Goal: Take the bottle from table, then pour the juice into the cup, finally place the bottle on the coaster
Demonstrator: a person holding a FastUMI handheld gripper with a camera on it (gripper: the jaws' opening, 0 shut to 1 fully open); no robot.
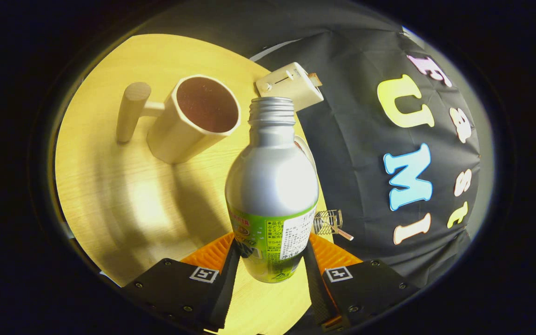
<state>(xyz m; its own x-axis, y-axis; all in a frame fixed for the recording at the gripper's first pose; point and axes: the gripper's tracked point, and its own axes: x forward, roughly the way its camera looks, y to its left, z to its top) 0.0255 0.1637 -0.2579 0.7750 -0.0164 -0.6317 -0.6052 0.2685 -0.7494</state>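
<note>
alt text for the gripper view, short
The claw is shut on the lower body of a silver uncapped bottle, its neck pointing toward a wooden cup with a dark inside and a peg handle on the round wooden table. A small toaster sits beyond the bottle.

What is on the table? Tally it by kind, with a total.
Silver bottle, in the hand-held gripper: 1
Wooden cup: 1
Toaster: 1
Small wire rack: 1
Total: 4
</note>
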